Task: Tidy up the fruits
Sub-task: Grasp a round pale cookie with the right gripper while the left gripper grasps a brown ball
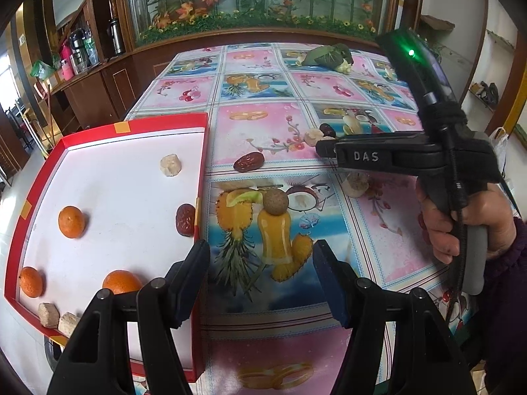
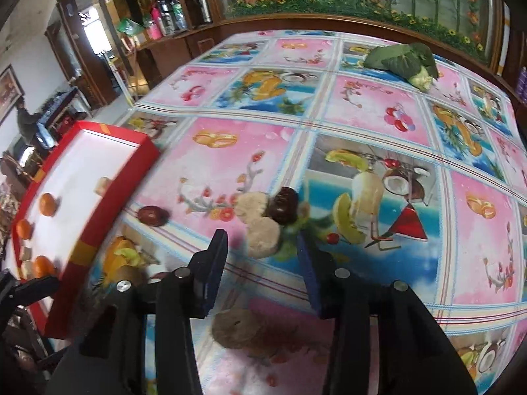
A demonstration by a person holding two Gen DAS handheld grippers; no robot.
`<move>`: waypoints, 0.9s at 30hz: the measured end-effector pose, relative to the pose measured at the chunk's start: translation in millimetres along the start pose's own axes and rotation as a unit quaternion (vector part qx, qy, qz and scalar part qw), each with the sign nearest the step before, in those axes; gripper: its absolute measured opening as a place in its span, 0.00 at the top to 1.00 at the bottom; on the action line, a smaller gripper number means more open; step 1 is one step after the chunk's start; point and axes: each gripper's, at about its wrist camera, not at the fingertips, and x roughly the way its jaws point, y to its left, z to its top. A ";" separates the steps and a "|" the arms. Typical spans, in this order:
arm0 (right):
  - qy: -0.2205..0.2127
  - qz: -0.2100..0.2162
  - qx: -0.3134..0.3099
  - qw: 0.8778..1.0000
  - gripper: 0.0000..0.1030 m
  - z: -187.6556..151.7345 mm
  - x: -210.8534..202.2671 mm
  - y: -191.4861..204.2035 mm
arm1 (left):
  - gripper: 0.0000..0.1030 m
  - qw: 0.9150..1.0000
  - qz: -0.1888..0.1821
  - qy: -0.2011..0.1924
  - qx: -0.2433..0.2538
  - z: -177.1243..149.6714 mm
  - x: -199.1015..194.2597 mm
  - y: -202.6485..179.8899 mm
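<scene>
A red tray (image 1: 131, 123) with a white floor holds three oranges (image 1: 71, 221), a red date (image 1: 185, 220) and several beige chunks (image 1: 170, 164). My left gripper (image 1: 262, 256) hangs open over the tablecloth beside the tray's right wall, with nothing between its fingers. On the cloth lie a red date (image 1: 248, 161) and a brown round fruit (image 1: 276, 201). My right gripper (image 2: 262, 243) is open, its tips on either side of a beige chunk (image 2: 263, 237). Just past that chunk sit another beige chunk (image 2: 252, 204) and a dark date (image 2: 285, 209). A brownish chunk (image 2: 237, 327) lies under the right gripper.
A green leafy vegetable (image 1: 329, 54) lies at the far side of the table. A hand (image 1: 461, 223) holds the right gripper (image 1: 324, 148) on the right. Wooden cabinets with bottles (image 1: 77, 52) stand beyond the table's left edge. The tray (image 2: 98, 230) overhangs the table's left edge.
</scene>
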 end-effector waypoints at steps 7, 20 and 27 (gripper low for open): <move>-0.011 -0.011 -0.003 1.000 0.76 -0.3 -0.3 -2.2 | 0.37 1.000 0.004 -0.003 0.008 10.3 5.9 -3.4; -0.045 0.014 0.094 0.994 0.76 8.7 -26.9 -41.7 | 0.52 1.000 0.001 0.013 0.018 23.6 28.2 -10.6; -0.048 0.022 0.096 0.994 0.76 9.0 -29.1 -39.8 | 0.63 0.999 0.003 0.018 0.028 30.8 40.0 -16.7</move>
